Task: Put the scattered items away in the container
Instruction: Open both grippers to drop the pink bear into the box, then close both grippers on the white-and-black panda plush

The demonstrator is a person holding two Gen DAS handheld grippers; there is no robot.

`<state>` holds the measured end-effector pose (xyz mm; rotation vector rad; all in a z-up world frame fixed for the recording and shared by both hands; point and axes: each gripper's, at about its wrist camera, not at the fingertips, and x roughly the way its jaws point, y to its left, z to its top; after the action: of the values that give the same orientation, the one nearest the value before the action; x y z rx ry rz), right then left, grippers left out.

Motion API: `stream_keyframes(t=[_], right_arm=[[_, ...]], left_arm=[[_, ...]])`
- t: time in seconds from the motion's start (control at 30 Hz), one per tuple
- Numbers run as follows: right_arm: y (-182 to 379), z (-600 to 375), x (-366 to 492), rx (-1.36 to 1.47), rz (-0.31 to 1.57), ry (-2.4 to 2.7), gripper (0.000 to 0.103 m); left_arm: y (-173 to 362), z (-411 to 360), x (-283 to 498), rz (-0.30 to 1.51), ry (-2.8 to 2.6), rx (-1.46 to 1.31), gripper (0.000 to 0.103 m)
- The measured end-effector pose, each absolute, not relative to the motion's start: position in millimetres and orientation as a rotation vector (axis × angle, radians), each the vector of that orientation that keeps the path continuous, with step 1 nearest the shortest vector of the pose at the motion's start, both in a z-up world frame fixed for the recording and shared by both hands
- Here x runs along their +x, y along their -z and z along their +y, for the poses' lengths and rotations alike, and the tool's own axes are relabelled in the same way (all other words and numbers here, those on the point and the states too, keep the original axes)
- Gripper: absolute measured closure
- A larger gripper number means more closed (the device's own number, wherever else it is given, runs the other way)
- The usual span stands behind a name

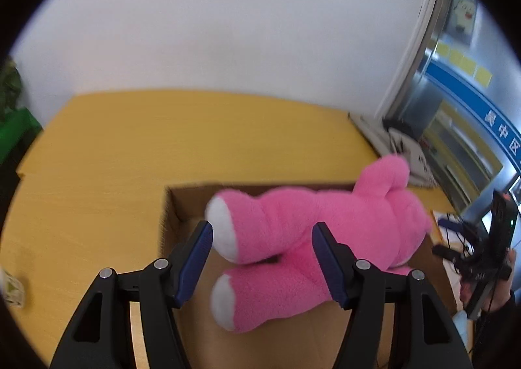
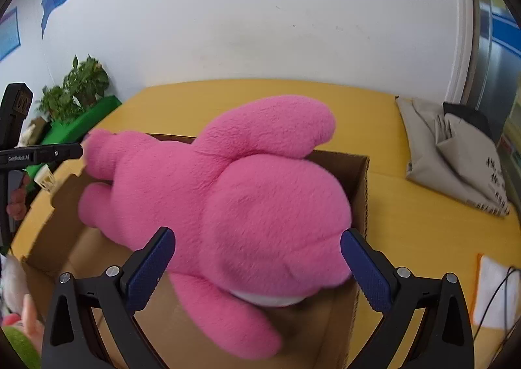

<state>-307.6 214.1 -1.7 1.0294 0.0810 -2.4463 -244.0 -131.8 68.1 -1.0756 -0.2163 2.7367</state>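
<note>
Both grippers [image 1: 262, 260] [image 2: 257, 266] gape around pink plush [image 2: 234, 199]; yellow table [image 1: 97, 154], white wall [image 1: 195, 27]

Potted plant [image 2: 78, 89], folded cloth bag [image 2: 456, 154]

Yellow wooden tabletop [image 2: 423, 222] carries an open brown cardboard box [image 2: 359, 180] directly ahead of and beneath both jaw pairs. Folded grey printed cloth bag [image 2: 456, 160] lies well right of the right jaws.

Even, bright, diffuse lighting; soft shadows; motion blur on the pink plush toy [image 1: 312, 235] beyond the fingertips; fisheye bending and dark vignette at edges.
</note>
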Motion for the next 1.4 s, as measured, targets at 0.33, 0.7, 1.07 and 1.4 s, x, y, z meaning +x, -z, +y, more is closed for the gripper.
stream_keyframes(t=[0.33,0.7,1.07,1.4], right_arm=[[-59.5,224.1,-197.0,0.807,0.071,2.560,0.000],[-57.5,232.9,-92.0,0.864,0.151,2.717,0.000],[-42.9,226.2,-48.1,0.902,0.152,2.680,0.000],[-32.6,165.5,-26.8,0.849,0.117,2.363,0.000]], left_arm=[[-145.6,-103.6,-86.4,0.011,-2.916,-0.725,0.022],[-107.0,-52.2,1.8,-0.068,-2.850,-0.750,0.022],[-78.1,-64.6,31.8,-0.122,-2.802,-0.846,0.022],[-36.8,-128.8,31.8,-0.313,-2.765,-1.035,0.022]])
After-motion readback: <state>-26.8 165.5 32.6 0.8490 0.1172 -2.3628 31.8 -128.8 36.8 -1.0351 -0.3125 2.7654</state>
